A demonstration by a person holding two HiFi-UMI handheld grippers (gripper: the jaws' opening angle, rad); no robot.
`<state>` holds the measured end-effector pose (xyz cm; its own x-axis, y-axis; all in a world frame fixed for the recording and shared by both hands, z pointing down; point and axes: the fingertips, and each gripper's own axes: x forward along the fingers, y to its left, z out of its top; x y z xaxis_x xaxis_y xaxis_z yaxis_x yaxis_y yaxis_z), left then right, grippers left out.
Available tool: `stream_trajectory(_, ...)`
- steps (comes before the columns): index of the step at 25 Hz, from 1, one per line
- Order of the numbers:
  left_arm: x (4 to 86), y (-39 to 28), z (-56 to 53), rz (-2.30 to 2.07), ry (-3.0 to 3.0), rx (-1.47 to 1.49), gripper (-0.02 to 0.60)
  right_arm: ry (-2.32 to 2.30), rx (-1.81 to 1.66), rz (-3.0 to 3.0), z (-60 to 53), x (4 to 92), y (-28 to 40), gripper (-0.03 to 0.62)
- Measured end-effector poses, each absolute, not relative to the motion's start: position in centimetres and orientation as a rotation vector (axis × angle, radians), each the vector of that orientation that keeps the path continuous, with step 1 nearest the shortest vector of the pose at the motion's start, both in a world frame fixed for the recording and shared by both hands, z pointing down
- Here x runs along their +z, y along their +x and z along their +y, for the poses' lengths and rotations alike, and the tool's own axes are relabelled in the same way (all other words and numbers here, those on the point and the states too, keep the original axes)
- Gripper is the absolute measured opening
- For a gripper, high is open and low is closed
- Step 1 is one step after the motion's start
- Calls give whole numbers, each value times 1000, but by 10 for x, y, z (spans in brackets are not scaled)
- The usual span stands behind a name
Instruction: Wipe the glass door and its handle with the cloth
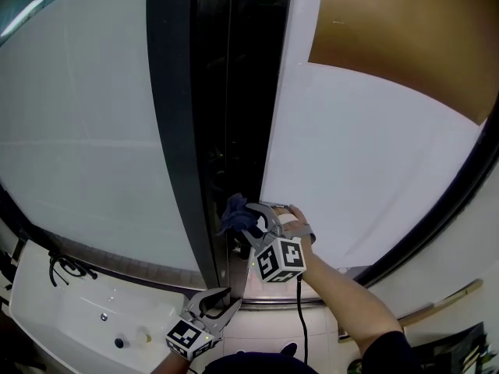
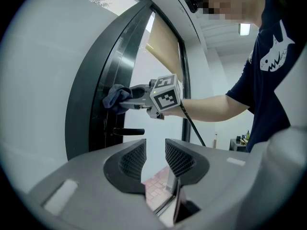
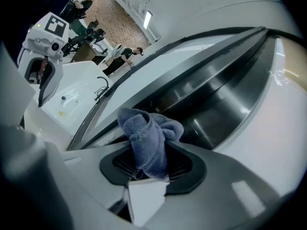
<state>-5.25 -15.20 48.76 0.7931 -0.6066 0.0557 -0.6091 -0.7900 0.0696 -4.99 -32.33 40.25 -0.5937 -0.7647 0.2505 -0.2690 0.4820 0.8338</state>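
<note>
My right gripper (image 1: 251, 216) is shut on a bunched blue cloth (image 1: 234, 213) and holds it against the dark frame (image 1: 183, 131) of the glass door (image 1: 366, 162). In the right gripper view the cloth (image 3: 149, 133) sticks out between the jaws toward the steel door edge (image 3: 211, 95). The left gripper view shows the cloth (image 2: 114, 97) touching the frame just above the black lever handle (image 2: 128, 132). My left gripper (image 1: 218, 296) hangs low, apart from the door, open and holding nothing (image 2: 155, 152).
A white counter (image 1: 70, 310) with a black looped thing (image 1: 66, 267) lies at lower left. A brown blind (image 1: 405, 29) hangs behind the glass at upper right. Pale floor tiles (image 1: 273, 326) lie below the door. A wooden stick (image 1: 444, 298) lies at right.
</note>
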Motion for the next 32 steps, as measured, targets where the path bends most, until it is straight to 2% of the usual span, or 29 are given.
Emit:
stream_trajectory(16,486,-51,-136,-999,2895,50,120,797,-1059,-1892,-325,441,-13,146)
stream_trajectory(32,488,-29,-137,-914,2923,61,118,1027,-887,-1734,-330,440,150,146)
